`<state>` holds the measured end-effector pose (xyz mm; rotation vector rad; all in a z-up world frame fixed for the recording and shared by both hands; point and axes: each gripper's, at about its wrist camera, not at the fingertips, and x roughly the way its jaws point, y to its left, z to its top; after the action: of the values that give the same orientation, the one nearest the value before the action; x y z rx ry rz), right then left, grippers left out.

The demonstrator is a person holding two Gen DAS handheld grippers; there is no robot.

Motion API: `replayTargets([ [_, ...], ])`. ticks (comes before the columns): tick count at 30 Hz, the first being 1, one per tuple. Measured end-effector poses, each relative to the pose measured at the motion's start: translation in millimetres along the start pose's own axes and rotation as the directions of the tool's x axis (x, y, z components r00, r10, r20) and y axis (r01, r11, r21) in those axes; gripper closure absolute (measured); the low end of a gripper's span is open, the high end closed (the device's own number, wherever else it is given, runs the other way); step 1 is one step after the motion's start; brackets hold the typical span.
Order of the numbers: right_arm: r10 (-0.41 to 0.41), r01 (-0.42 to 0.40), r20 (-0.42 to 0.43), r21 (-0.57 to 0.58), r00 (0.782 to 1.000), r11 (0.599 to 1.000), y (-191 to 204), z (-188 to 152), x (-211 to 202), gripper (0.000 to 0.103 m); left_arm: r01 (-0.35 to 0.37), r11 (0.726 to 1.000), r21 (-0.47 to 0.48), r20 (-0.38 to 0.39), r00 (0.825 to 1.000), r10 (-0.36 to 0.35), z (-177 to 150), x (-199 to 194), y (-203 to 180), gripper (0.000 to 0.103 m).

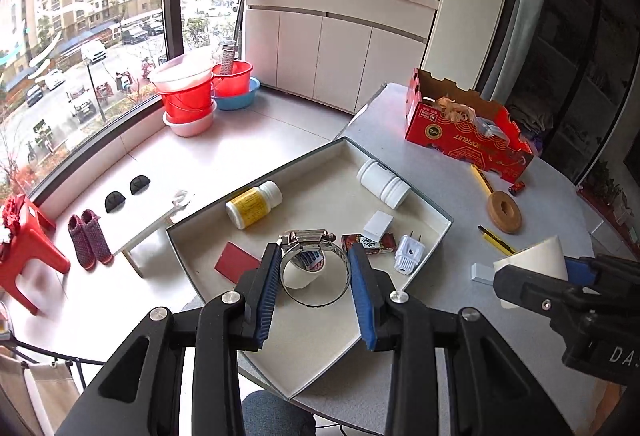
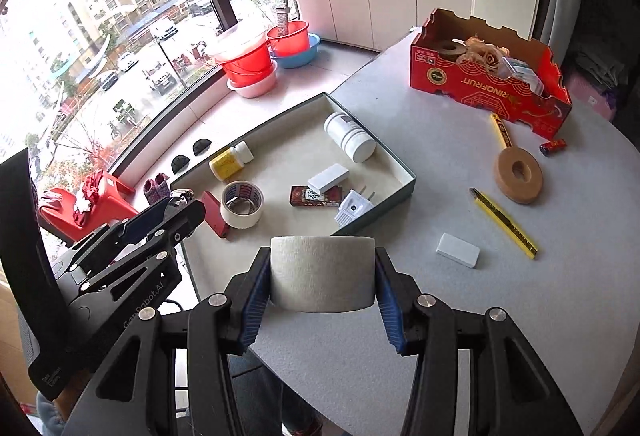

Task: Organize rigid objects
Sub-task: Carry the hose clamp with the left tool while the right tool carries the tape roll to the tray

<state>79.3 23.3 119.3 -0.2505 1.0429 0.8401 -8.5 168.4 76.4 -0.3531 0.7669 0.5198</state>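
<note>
Both hands are above the grey counter (image 2: 460, 164). The left tool (image 1: 314, 290) clamps a metal hose clamp (image 1: 314, 272) across its ring, over the near-left part of the shallow tray (image 1: 448, 222); the white tape roll (image 2: 242, 204) lying in the tray shows through the ring. The right tool (image 2: 322, 278) is clenched on a pale masking-tape roll (image 2: 322, 274), gripped across its flat faces, hanging above the counter just near of the tray's near wall. Already in the tray: yellow-label pill bottle (image 2: 230, 161), white bottle (image 2: 352, 137), white block (image 2: 327, 177), plug adapter (image 2: 352, 209), a red card (image 1: 236, 262). Left out on the counter to the right: a white eraser-like block (image 2: 457, 250), yellow utility knife (image 2: 504, 222), wooden ring (image 2: 518, 170), yellow pencil (image 2: 501, 130), small battery (image 2: 553, 145), and the red cardboard box (image 2: 492, 92) at the far right. Step in hand, as I read it, is dropping both held pieces in the tray. To do it well: lower each over bare tray floor, the clamp clear of the tape roll under it, the masking tape carried over the near wall before letting go, and release low so neither rolls or bounces out.
</note>
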Motion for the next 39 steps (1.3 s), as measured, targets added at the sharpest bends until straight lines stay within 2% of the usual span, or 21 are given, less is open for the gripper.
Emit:
replayTargets([
  [6, 0.027, -0.027, -0.015, -0.034, 1.0, 0.999, 23.2, 17.0, 14.5, 0.053, -0.041, 0.999, -0.03, 0.027, 0.999, 0.042, 9.9, -4.1, 25.7, 0.066],
  [12, 0.026, -0.027, -0.03, -0.05, 0.999, 0.998, 32.2, 23.7, 27.1, 0.053, -0.066, 0.997, -0.044, 0.018, 0.998, 0.066, 10.1, 4.3, 37.8, 0.066],
  [25, -0.014, 0.011, -0.073, -0.045, 0.997, 0.999, 18.3, 42.6, 61.5, 0.053, -0.112, 0.994, -0.018, -0.059, 0.992, 0.111, 14.8, 50.5, 34.4, 0.066],
  [39, 0.008, -0.006, -0.122, 0.016, 0.992, 1.0, -6.3, 63.6, 113.1, 0.053, -0.139, 0.99, -0.024, -0.14, 0.981, 0.135, 34.3, 115.6, 28.3, 0.066],
])
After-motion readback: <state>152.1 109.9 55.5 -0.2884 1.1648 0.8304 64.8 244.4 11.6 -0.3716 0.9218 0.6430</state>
